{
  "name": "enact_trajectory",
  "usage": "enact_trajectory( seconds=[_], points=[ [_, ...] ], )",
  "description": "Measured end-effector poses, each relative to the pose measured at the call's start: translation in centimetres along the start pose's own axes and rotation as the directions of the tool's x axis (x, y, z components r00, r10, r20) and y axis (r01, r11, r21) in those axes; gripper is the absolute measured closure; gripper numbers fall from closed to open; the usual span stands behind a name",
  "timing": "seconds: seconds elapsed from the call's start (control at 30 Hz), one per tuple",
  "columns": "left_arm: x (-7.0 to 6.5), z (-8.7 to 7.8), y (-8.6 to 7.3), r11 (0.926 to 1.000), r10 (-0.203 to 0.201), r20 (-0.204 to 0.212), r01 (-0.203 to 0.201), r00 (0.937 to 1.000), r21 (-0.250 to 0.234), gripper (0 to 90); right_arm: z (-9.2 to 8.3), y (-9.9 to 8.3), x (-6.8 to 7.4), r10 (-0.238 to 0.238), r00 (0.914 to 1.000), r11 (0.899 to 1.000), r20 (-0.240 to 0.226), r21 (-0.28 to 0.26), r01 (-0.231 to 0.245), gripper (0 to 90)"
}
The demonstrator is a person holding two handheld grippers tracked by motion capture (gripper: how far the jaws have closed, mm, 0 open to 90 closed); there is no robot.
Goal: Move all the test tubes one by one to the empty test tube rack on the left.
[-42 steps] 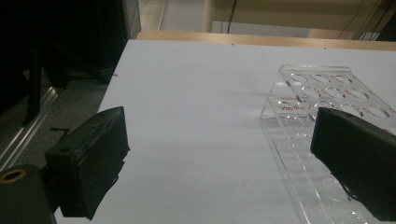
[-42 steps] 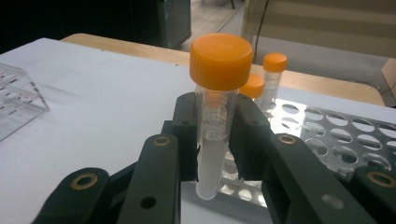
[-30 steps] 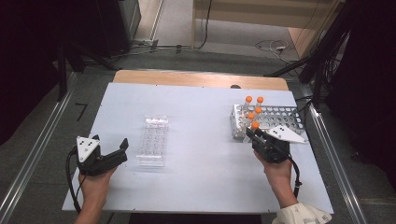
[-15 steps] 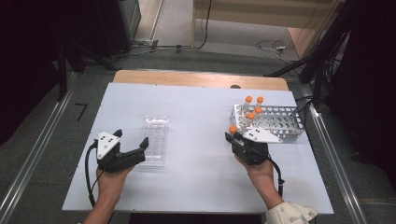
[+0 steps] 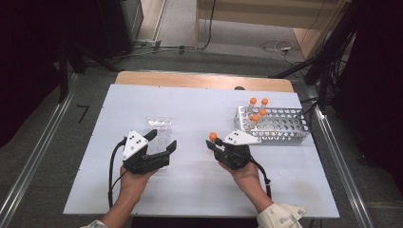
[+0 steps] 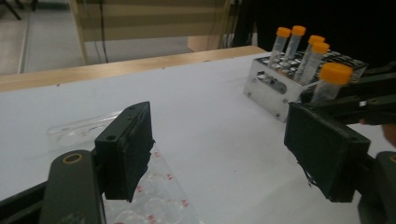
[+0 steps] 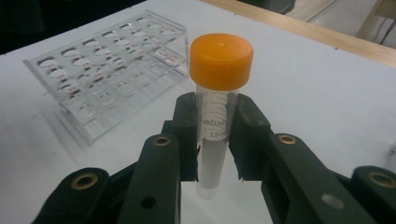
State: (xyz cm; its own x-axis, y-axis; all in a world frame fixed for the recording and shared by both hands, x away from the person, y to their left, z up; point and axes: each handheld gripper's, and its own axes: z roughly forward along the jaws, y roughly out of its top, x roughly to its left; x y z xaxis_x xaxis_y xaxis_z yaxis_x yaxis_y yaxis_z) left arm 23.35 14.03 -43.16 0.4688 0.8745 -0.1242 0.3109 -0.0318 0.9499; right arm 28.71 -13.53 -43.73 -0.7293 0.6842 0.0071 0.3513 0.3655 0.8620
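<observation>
Right gripper (image 5: 215, 144) sat low center-right of the high view, jaws clamped on a tube (image 5: 213, 137) with an orange cap. In the right gripper view the pads (image 7: 187, 135) pressed both sides of the clear tube (image 7: 215, 130) below the cap, tube upright, long axis vertical, cap above the jaws, rounded bottom end hanging free below them.

Clear plastic rack (image 5: 160, 137) lay to the left of the held tube in the high view, left of center, apart from it with bare white table (image 5: 199, 199) between. In the right gripper view the same rack (image 7: 112, 70) filled the upper left, its rows of holes facing up, so the tube pointed the right way for a straight drop once over a hole. Judged next move: carry tube leftward in the high view, then lower.

Left gripper (image 5: 161, 147) was at the clear rack, nearer to it than the right one. Its jaws had just been closing but stood apart in the left gripper view, left gripper (image 6: 219, 154) straddling the rack's near end (image 6: 154, 196), pads not seen pressing it; nothing gripped. Likely meant to steady the rack.

Metal rack (image 5: 278, 126) with four more orange-capped tubes (image 5: 258, 109) stood at the right of the high view, behind the right gripper, well apart from the clear rack.
</observation>
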Motion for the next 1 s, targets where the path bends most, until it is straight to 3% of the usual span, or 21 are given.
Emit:
enact_trajectory(
  seconds=[0.23,0.37,0.57,0.87,1.0],
  points=[
    [-0.7,0.9,0.2,0.9999,0.005,0.056,-0.006,0.9984,0.015,28.0,1.4,0.5,1.5,-0.033,0.9984,0.999,-0.046,0.009,0.033,71.5],
    [-1.0,1.2,0.2,0.9992,0.029,0.047,-0.030,0.9985,0.026,28.7,2.1,0.9,2.2,-0.041,0.9969,0.999,-0.067,0.009,0.042,71.6],
    [-1.5,1.7,0.3,0.9985,0.044,0.087,-0.047,0.9952,0.027,30.0,2.6,1.2,2.7,-0.049,0.9953,0.999,-0.083,0.012,0.050,71.5],
    [-2.2,2.2,0.4,0.9977,0.063,0.144,-0.066,0.9876,0.013,49.4,3.2,1.2,3.4,-0.059,0.9914,0.997,-0.117,0.033,0.063,71.6],
    [-2.4,2.5,0.5,0.9977,0.060,0.166,-0.064,0.9842,0.022,50.3,3.3,1.2,3.5,-0.059,0.9905,0.997,-0.124,0.033,0.063,71.6]
  ],
)
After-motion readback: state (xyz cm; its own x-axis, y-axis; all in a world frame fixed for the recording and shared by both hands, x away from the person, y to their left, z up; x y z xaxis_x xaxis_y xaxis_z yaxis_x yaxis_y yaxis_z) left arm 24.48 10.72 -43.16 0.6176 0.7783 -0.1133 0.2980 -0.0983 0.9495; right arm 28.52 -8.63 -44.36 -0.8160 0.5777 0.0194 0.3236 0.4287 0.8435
